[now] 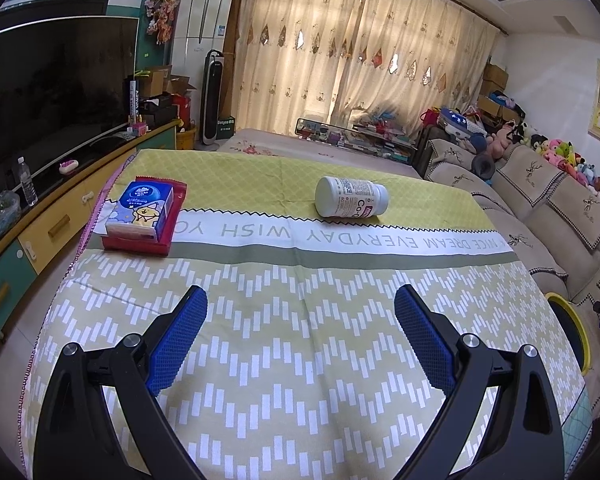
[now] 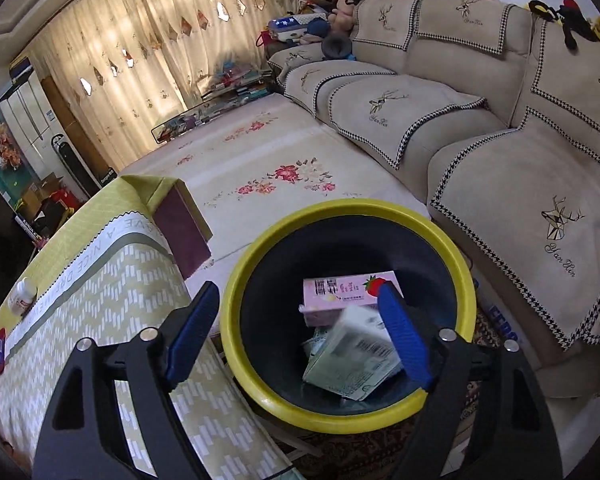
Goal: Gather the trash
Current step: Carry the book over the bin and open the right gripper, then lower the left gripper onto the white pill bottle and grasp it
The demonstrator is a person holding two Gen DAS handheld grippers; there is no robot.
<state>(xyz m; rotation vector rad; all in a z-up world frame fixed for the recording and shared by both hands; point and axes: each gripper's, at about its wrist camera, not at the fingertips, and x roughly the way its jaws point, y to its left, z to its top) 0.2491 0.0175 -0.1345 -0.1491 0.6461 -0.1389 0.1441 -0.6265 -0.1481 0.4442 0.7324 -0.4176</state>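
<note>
the table (image 1: 300, 320) under its green patterned cloth fills my left view, and beside it stands the yellow-rimmed bin (image 2: 240, 272), close enough to drop things in without walking. my right tool (image 2: 300, 300) hangs over the bin spread wide and gripping nothing; a pale green carton (image 2: 348, 356), blurred, sits below it inside the bin against a pink box (image 2: 340, 292). my left tool (image 1: 300, 304) waits released above the cloth, aimed toward the white bottle (image 1: 350, 196) lying on its side and the tissue pack (image 1: 144, 210) on its red packet.
</note>
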